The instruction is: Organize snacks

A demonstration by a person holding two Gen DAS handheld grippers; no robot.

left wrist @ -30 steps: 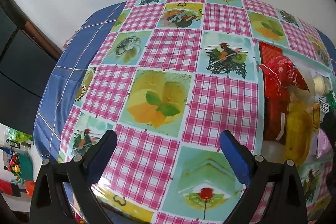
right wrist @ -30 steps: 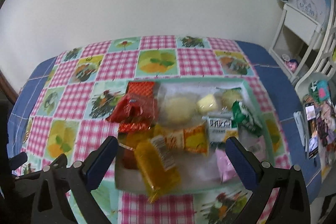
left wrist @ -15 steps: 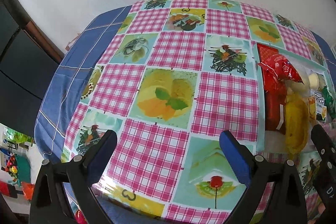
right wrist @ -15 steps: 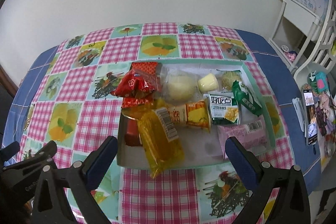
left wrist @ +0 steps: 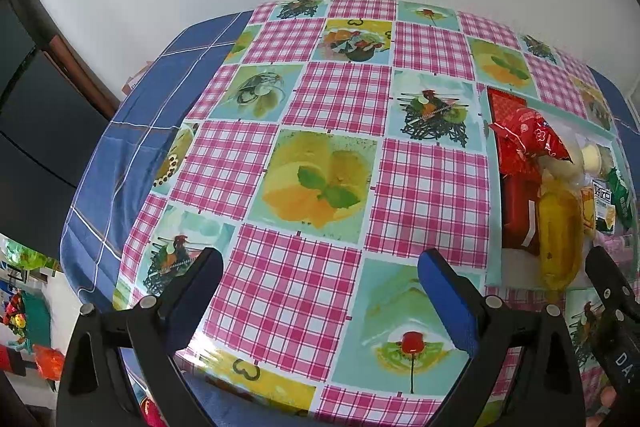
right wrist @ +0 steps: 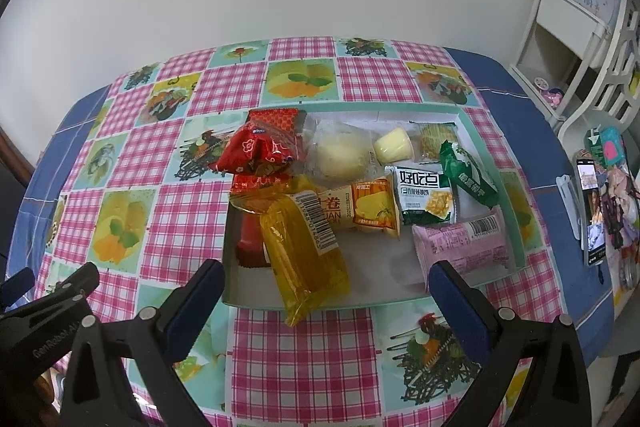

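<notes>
We hold both grippers above the counter, fingers spread wide and empty. Our right gripper hovers before the shallow tray holding the snacks: a yellow packet overhanging its near edge, red packets at its left, a pink packet. Our left gripper hangs over bare checked cloth left of the tray.

Both views look forward and down over the bench from its near edge. The left faces its bare left half; the right faces the tray. Both share the tray.
</notes>
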